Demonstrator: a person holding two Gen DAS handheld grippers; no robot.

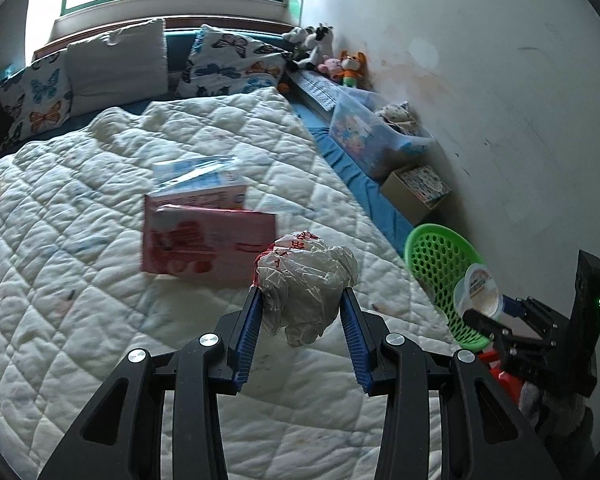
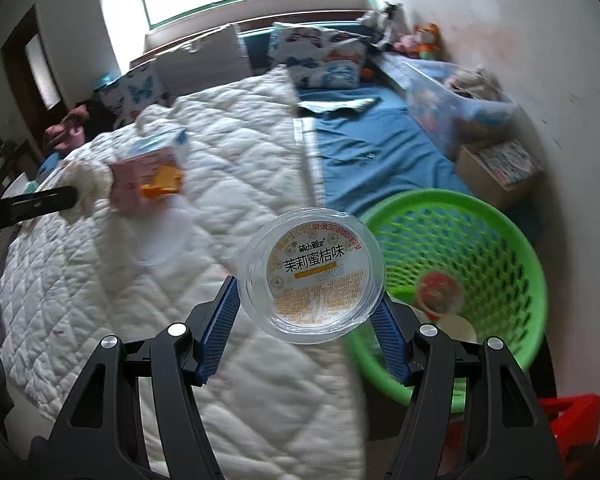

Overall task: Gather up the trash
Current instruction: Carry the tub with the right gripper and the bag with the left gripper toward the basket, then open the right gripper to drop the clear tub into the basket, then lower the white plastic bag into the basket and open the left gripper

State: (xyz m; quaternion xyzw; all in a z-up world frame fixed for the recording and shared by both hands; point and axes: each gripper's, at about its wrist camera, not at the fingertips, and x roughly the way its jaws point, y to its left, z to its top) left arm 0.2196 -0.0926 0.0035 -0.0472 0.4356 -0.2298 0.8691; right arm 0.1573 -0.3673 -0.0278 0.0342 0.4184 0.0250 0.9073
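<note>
In the left wrist view my left gripper [image 1: 302, 294] is shut on a crumpled white plastic bag with red print [image 1: 308, 276], held above the white quilt [image 1: 100, 280]. In the right wrist view my right gripper [image 2: 306, 294] is shut on a clear plastic cup with an orange label [image 2: 310, 274], just left of the green mesh basket [image 2: 480, 248]. The basket holds a round red-and-white piece of trash [image 2: 438, 292]. The left wrist view shows that basket [image 1: 440, 268] at the bed's right edge, with the cup [image 1: 478, 288] over its rim.
Pink boxes [image 1: 204, 240] and a clear empty cup [image 2: 160, 236] lie on the quilt. A clear storage bin [image 1: 376, 136] and a cardboard box [image 1: 416, 192] stand along the white wall. Pillows [image 1: 232, 64] line the headboard. Something red [image 2: 572, 420] sits below the basket.
</note>
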